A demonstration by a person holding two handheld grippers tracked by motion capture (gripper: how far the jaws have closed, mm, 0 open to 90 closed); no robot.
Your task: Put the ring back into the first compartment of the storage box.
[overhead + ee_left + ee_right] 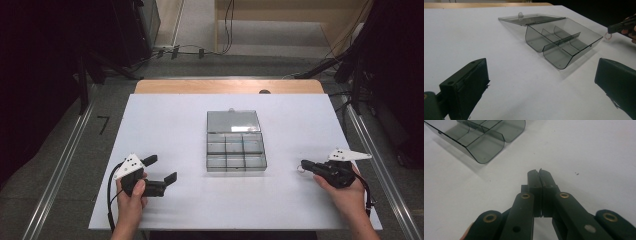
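A: Two black two-jaw grippers are working here. The right gripper (303,164) is pressing its jaws together on a small thin ring (301,168), which is hanging at the jaw tips just above the white table top (165,120), well to the right of the smoky clear plastic compartment box (236,148).

B: And the left gripper (162,169)?

A: It is resting low near the front left of the table with its jaws spread wide and nothing between them.

B: How should the step be done?

A: Judging from the layout, the ring is heading for one of the open compartments. The right gripper should be keeping its pinch firm while travelling left, coming in over the box wall, and lowering the tip inside one cell before letting go, so the ring is not bouncing out. The left gripper could be steadying the box, which looks light.

B: What are the views adding?

A: The left gripper view is showing the ring (608,36) dangling under the far jaw tips, and the lid (531,19) lying flat behind the box (564,42). The right gripper view is showing the jaws meeting flush, with the ring hidden behind them, and the box's rounded wall (485,146) up left.
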